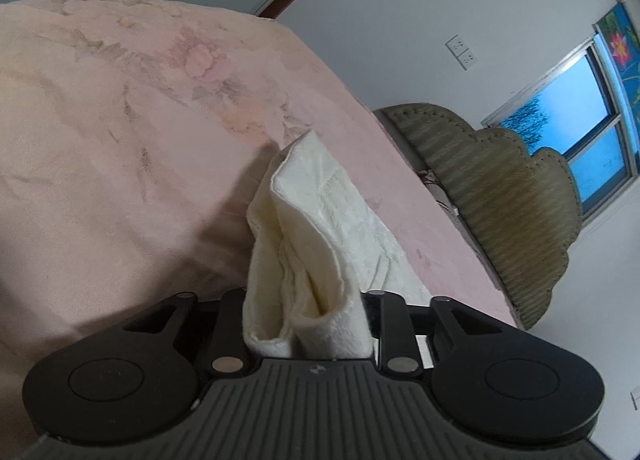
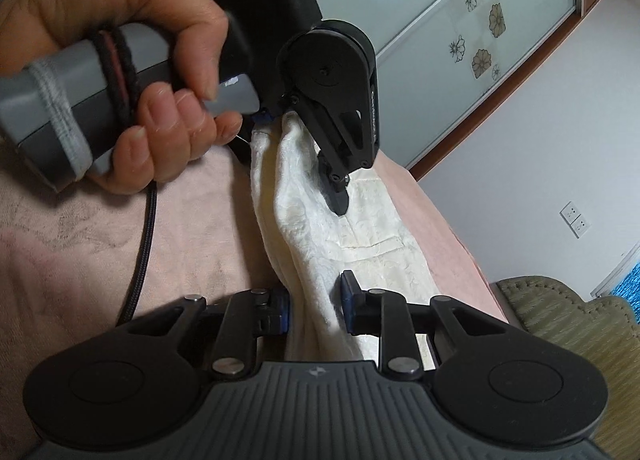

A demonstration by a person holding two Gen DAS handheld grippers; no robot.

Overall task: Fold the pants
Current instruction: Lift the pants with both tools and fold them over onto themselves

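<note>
The cream white pants (image 1: 320, 227) lie bunched on a pink bedspread (image 1: 120, 119). My left gripper (image 1: 308, 324) is shut on a gathered edge of the pants, which hides its fingertips. In the right wrist view the pants (image 2: 344, 227) run lengthwise between both grippers. My right gripper (image 2: 316, 306) is shut on the near end of the pants, its blue pads (image 2: 347, 300) pressed on the cloth. The left gripper (image 2: 336, 195), held by a hand, grips the far end of the same strip.
The pink bedspread (image 2: 180, 244) fills the left of both views. An olive quilted headboard (image 1: 492, 195) stands at the right, with a window (image 1: 568, 119) behind it. A glass sliding door (image 2: 460, 19) is beyond the bed. A black cable (image 2: 140, 260) hangs from the left gripper.
</note>
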